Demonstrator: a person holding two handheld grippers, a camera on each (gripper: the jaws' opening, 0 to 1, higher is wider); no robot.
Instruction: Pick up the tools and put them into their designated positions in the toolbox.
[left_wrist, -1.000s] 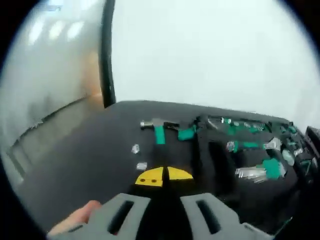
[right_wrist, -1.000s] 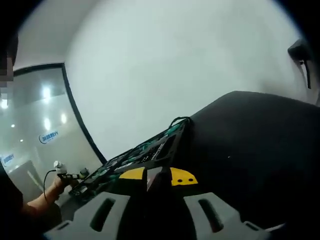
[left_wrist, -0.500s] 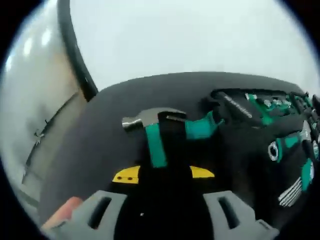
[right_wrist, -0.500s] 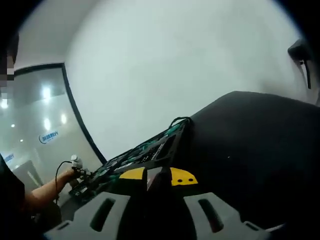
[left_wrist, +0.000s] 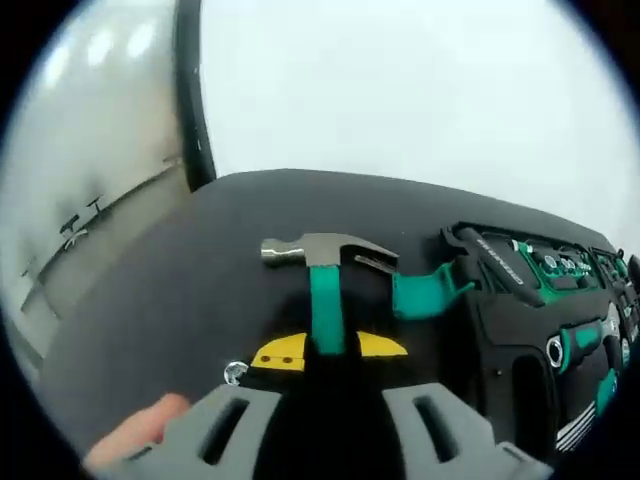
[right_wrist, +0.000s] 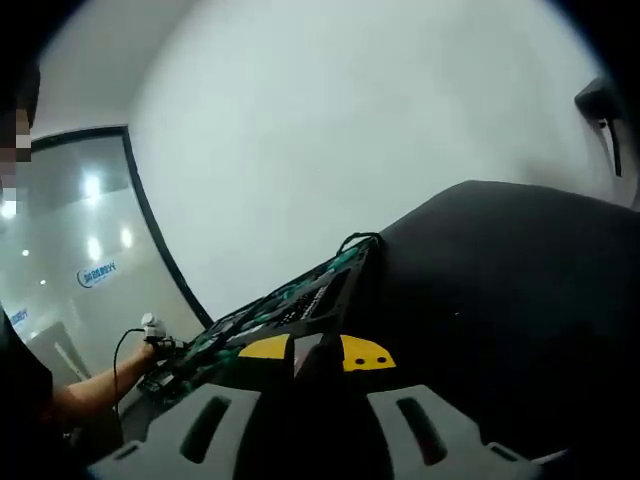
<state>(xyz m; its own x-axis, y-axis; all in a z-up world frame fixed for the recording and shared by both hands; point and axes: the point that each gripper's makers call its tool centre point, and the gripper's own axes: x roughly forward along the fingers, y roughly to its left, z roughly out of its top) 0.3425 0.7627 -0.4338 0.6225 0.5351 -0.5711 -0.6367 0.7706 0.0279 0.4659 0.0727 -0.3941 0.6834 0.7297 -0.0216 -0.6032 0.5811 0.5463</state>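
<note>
This looks like an office or a lab-style room set up for tool work, not a home. A plain white wall (left_wrist: 420, 90) stands behind a desk (left_wrist: 180, 290) covered in black. Beside it runs a glass partition (right_wrist: 80, 230) in a dark frame (left_wrist: 190, 100), with ceiling lights mirrored in it and a small blue logo sticker (right_wrist: 98, 272) on the pane, as glass-walled office rooms have. On the desk lies an open toolbox (left_wrist: 540, 300) with green-handled tools in black foam slots, and a hammer (left_wrist: 325, 275) beside it.
</note>
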